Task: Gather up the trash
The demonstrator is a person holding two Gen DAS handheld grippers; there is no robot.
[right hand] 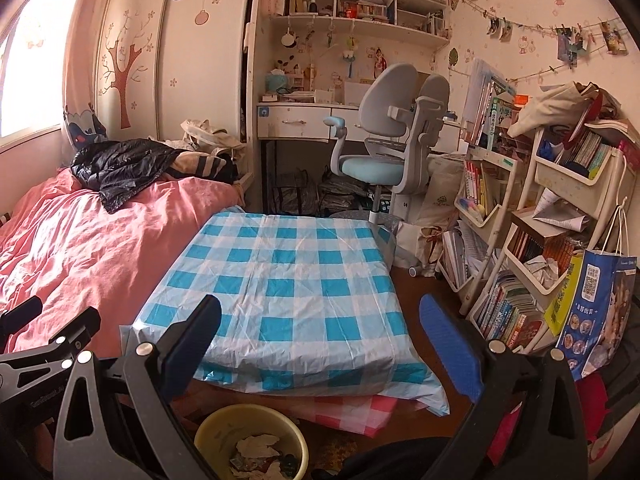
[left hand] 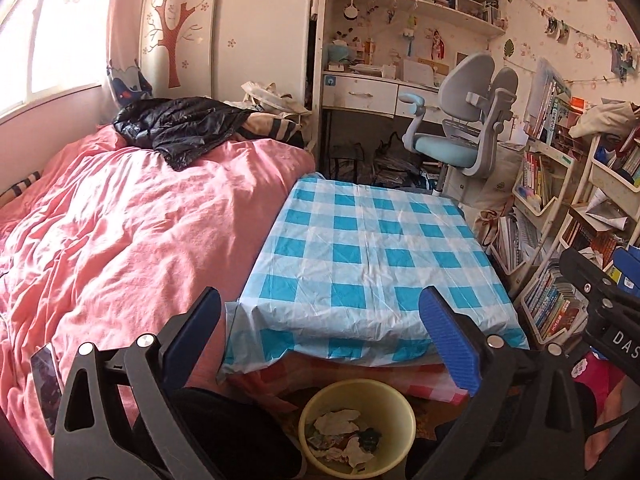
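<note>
A yellow bin [left hand: 316, 400] holding crumpled paper trash [left hand: 338, 420] stands on the floor just below the near edge of a low table with a blue checked cloth [left hand: 360, 248]. The bin also shows in the right wrist view [right hand: 224, 420] with its trash [right hand: 256, 446]; the table shows there too [right hand: 288, 280]. My left gripper [left hand: 320, 332] is open and empty, held above the bin. My right gripper [right hand: 320, 336] is open and empty, above the table's near edge. The right gripper's body shows at the right of the left wrist view [left hand: 600, 308].
A bed with a pink cover [left hand: 120, 240] lies left of the table, with a black jacket [left hand: 176, 124] on it and a phone [left hand: 46, 384] near its front. A desk chair [left hand: 460, 128] and bookshelves [right hand: 540, 240] stand behind and right. A blue paper bag [right hand: 596, 312] hangs at right.
</note>
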